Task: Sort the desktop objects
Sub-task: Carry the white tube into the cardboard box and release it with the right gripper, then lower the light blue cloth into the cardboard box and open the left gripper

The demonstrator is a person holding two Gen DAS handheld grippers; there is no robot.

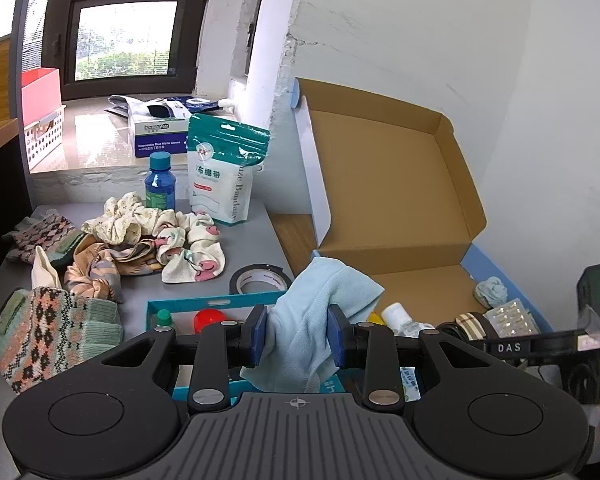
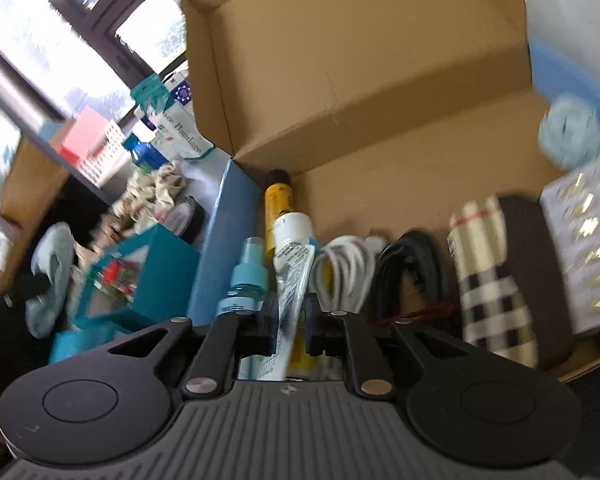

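The open cardboard box (image 1: 384, 184) stood against the wall, its floor holding cables, a plaid roll (image 2: 488, 276) and a blister pack (image 2: 588, 240). Beside it sat a teal tray (image 1: 220, 306). The left gripper (image 1: 300, 338) was clamped on a light-blue cloth (image 1: 316, 316) at the box's near edge. The right gripper (image 2: 292, 330) pinched a white tube (image 2: 294, 256) lying inside the box.
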